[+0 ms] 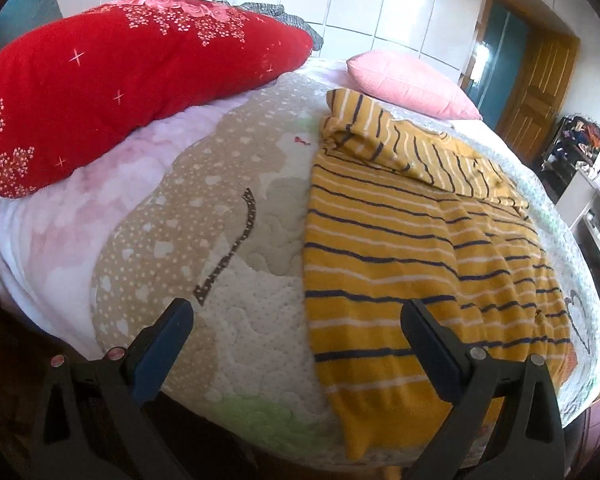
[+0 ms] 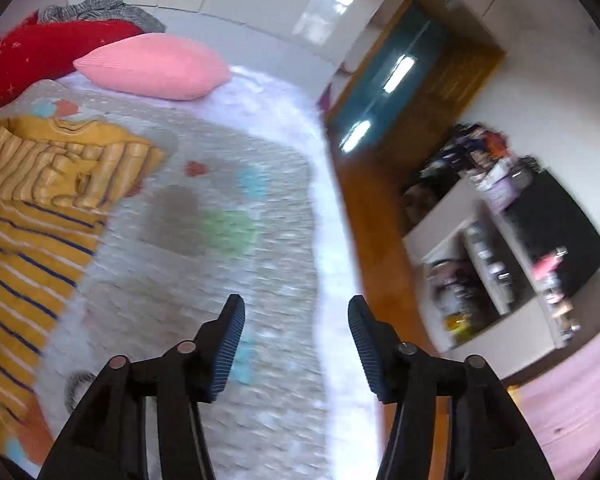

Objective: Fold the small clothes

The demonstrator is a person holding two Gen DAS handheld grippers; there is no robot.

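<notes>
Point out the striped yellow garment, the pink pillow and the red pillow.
striped yellow garment (image 1: 412, 256): left wrist view, middle of its flat body
pink pillow (image 2: 156, 66): right wrist view, centre
red pillow (image 1: 112, 84): left wrist view, centre

Left hand-held gripper (image 1: 296, 312): black angular arms, dark blue pads, round silver pivot pins, two red-tinted. Right hand-held gripper (image 2: 296, 312): same build, ribbed blue pads.

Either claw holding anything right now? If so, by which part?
Nothing held. Left claw and right claw are both open and empty; the yellow striped knit garment lies loose on the quilted bed cover.
</notes>
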